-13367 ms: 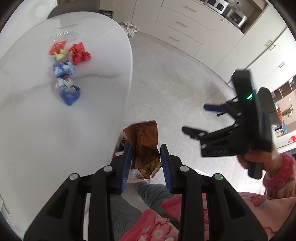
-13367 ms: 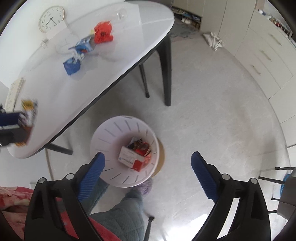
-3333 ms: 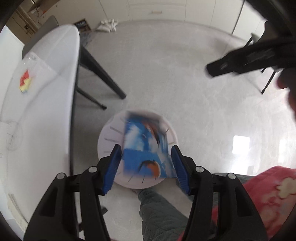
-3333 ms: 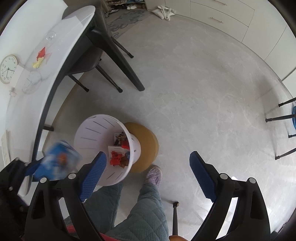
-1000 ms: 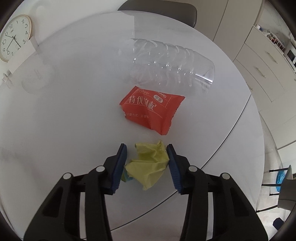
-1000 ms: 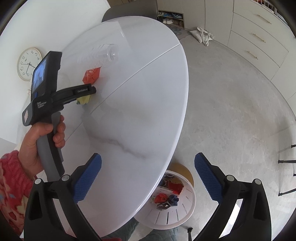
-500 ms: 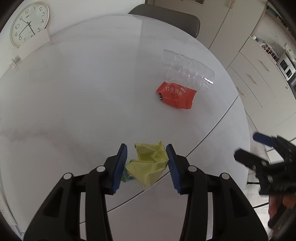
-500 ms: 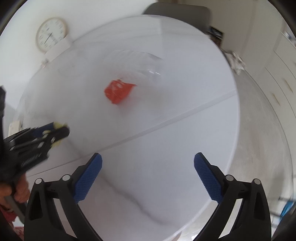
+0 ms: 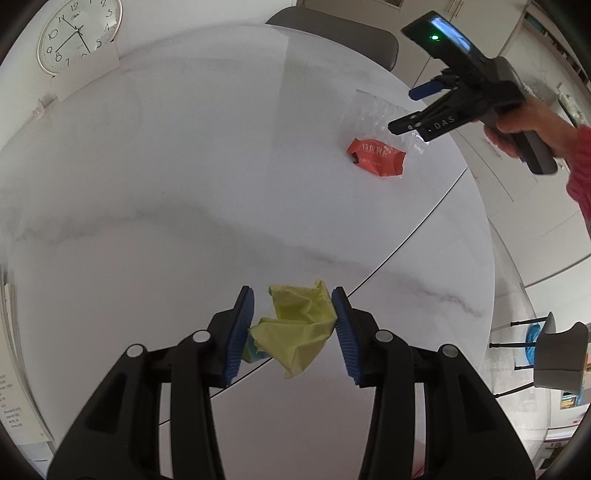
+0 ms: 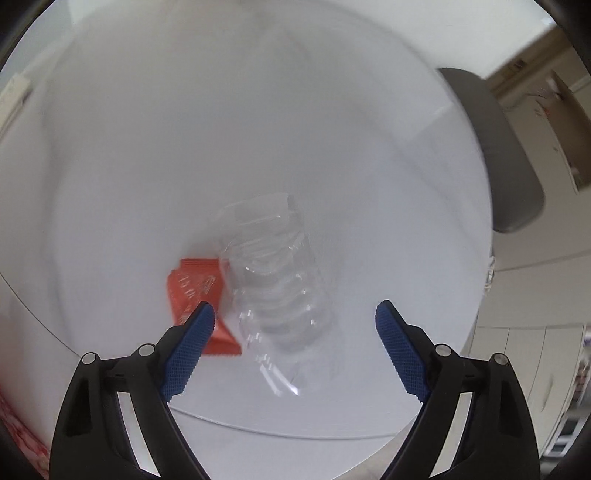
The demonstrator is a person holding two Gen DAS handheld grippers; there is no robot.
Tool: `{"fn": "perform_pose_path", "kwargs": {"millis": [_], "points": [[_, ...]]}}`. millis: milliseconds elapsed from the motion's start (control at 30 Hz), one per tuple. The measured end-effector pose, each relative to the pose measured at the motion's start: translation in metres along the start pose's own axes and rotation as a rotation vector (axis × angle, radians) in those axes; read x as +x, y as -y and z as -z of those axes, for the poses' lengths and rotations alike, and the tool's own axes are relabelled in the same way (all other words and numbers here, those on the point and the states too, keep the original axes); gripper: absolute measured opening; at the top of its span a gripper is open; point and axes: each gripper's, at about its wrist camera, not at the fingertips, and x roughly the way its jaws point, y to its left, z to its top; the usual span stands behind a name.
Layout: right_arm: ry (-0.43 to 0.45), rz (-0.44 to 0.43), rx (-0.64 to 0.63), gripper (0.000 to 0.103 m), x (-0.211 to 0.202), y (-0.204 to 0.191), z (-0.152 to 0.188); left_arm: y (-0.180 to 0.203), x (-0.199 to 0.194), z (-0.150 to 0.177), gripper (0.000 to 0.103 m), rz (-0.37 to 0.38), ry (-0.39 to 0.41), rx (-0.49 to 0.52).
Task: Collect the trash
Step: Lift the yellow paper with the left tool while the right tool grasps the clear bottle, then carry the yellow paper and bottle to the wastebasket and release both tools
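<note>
My left gripper (image 9: 292,299) is shut on a crumpled yellow wrapper (image 9: 295,328), held above the near part of the white marble table (image 9: 184,184). Farther back on the table lie a red snack packet (image 9: 376,157) and a clear ribbed plastic container (image 9: 373,114). A hand holds my right gripper (image 9: 410,110) over them. In the right wrist view that gripper (image 10: 295,308) points down with its jaws wide and closing. The clear container (image 10: 273,280) lies below the gap, untouched by the pads. The red packet (image 10: 192,284) sits by the left fingertip (image 10: 201,317).
A wall clock (image 9: 77,35) hangs beyond the table's far left. A grey chair (image 9: 340,37) stands behind the table, also in the right wrist view (image 10: 509,166). Cabinets line the right side, and a stool (image 9: 557,354) stands on the floor there.
My left gripper has drawn back and up with the yellow wrapper, so the red packet looks farther off. My right gripper has swung in over the clear container and rolled, its jaws narrowing.
</note>
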Motion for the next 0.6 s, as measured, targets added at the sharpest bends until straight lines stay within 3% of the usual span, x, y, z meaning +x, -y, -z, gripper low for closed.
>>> {"fn": "perform_pose_path", "kwargs": {"millis": [133, 233, 267, 433, 600], "points": [[-0.082, -0.047, -0.050, 0.086, 0.026, 0.001, -0.021, -0.006, -0.001, 0.003, 0.043, 0.002, -0.003, 0.001], [-0.146, -0.095, -0.022, 0.062, 0.040, 0.008, -0.027, -0.010, 0.001, 0.001, 0.043, -0.013, -0.001, -0.008], [-0.144, -0.107, 0.001, 0.061, 0.041, 0.012, -0.027, -0.011, 0.001, -0.001, 0.043, -0.011, 0.002, -0.018], [-0.096, -0.133, 0.126, 0.061, 0.032, 0.032, -0.020, -0.012, -0.002, -0.007, 0.043, -0.011, 0.018, -0.039], [0.070, -0.200, 0.372, 0.061, -0.014, 0.048, 0.027, 0.004, -0.008, -0.010, 0.043, -0.017, 0.031, -0.008]]}}
